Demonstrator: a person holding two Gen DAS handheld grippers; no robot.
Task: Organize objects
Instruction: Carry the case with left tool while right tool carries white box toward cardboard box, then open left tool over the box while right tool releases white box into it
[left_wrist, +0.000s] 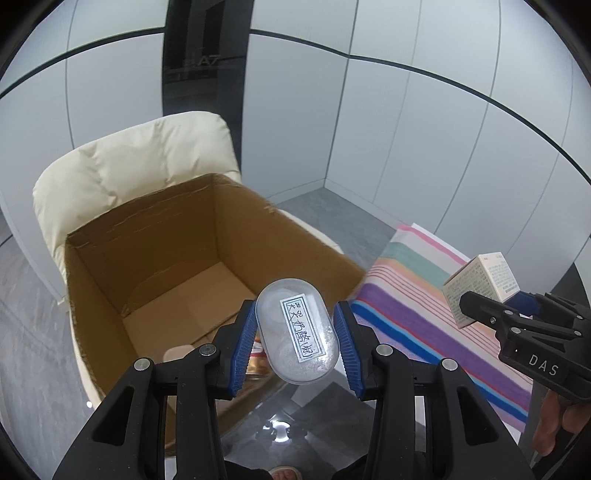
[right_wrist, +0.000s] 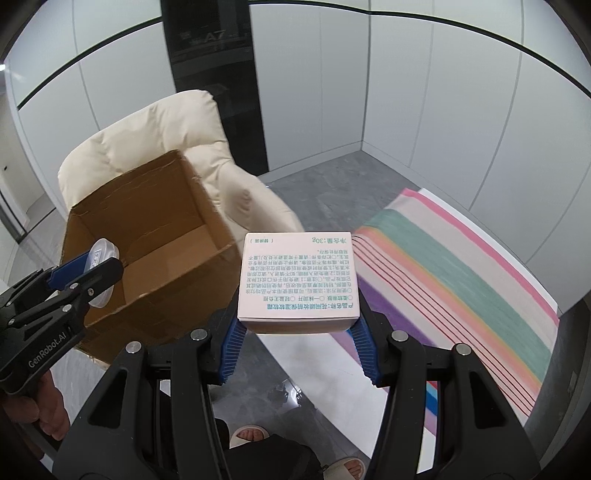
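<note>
Gripping an oval translucent case between its blue pads, the left gripper has its jaws set narrow against the case's long sides; the case bears a white label with handwritten characters, and what it holds cannot be made out through the frosted plastic. It hangs over the near rim of an open cardboard box, above the box floor. On that floor, mostly hidden behind the left finger and the case, lie a pale object and a reddish packet, neither identifiable. The right gripper is closed on a small white carton printed with green text that reads upside down from its own camera; the pads clamp the carton's lower side edges, and its underside is out of sight. The carton sits in the air between the cardboard box and a striped cloth; the cloth's near edge is cut off by the gripper body. From the left wrist view the right gripper enters at the right edge with the carton at its tip, well apart from the case. The box rests on a cream padded chair, whose seat is largely covered by it. Sandalled toes show at the bottom edge, partly behind the gripper frame, over a glossy grey floor.
</note>
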